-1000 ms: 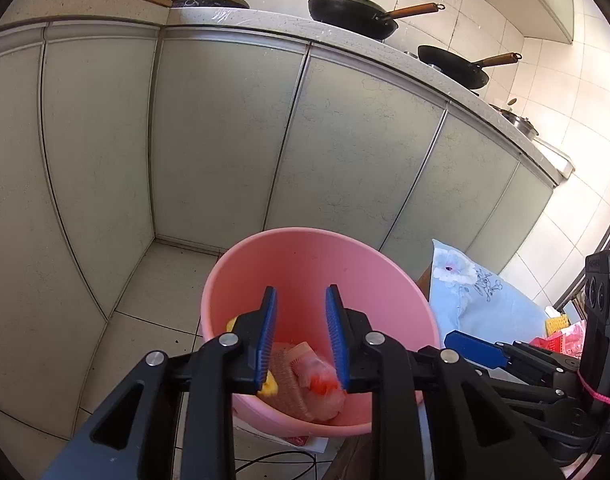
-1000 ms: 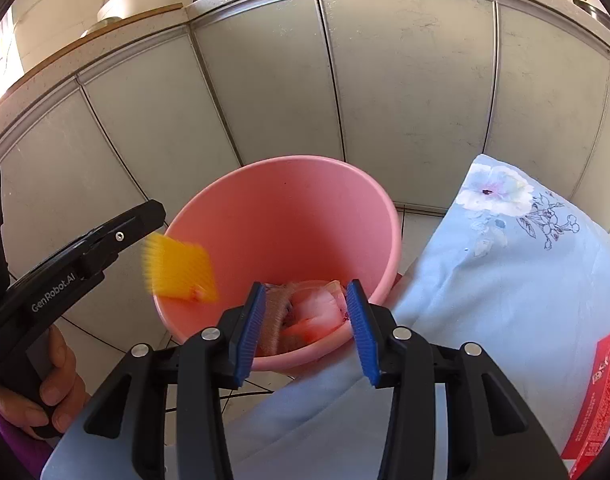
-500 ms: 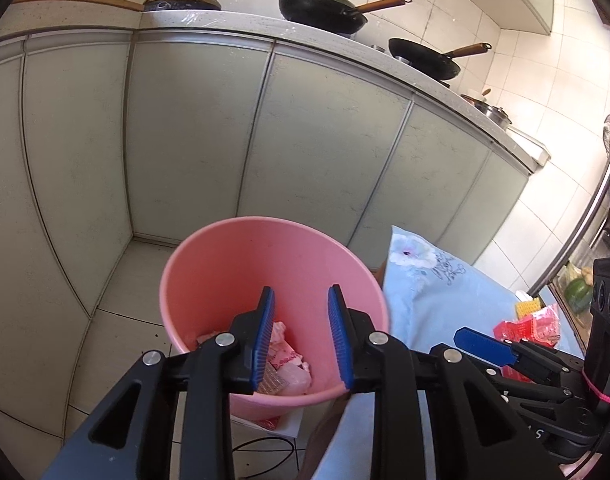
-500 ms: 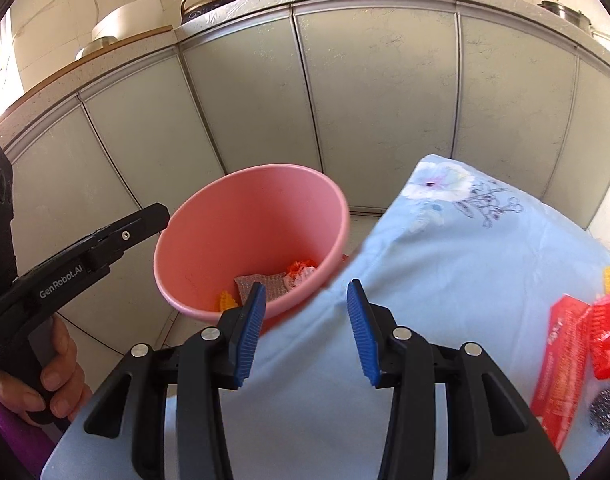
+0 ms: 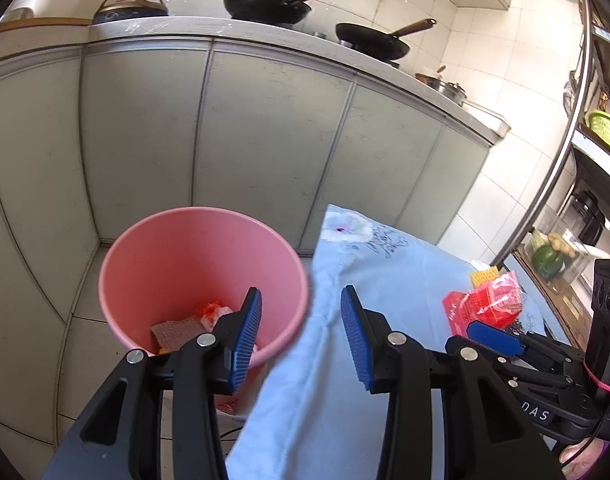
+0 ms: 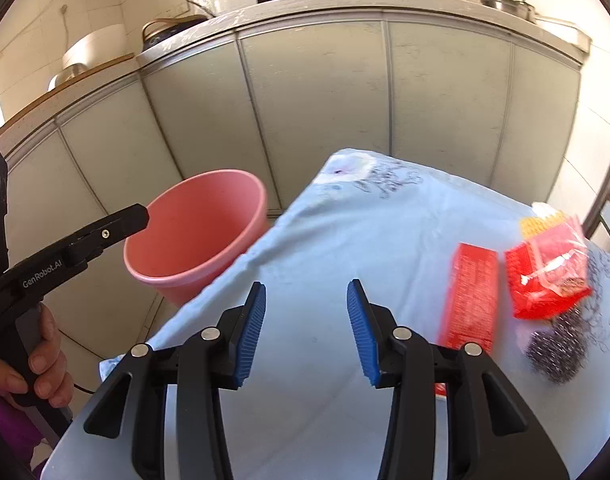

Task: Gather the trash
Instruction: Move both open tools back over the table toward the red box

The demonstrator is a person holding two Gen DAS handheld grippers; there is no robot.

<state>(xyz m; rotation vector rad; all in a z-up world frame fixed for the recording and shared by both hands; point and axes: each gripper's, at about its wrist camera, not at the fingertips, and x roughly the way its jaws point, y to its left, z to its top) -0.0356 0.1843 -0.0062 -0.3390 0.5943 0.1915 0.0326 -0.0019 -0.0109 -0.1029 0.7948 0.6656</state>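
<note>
Along the back runs a row of pale grey cabinets (image 5: 265,148) under a counter with two dark woks (image 5: 267,0) on it. Below them, a surface draped in a light blue floral cloth (image 6: 365,240) fills the right and lower part of both views. Just beside its left edge, down on the tiled floor, stands the pink bucket (image 5: 201,240); inside lie a brown scouring pad (image 5: 173,330) and an orange-and-white scrap of wrapper (part hidden by the claw fingers).

On the cloth to the right sit a flat red packet (image 6: 471,296), a crumpled red bag (image 6: 549,276) with a yellow piece behind it, and a steel wool ball (image 6: 557,354) touching the bag's lower edge.

Left claw (image 5: 301,336) hangs over the gap between bucket rim and cloth, blue pads spread wide, nothing between them. Right claw (image 6: 307,330) hovers over bare cloth, left of the red packet, likewise spread wide and empty.
</note>
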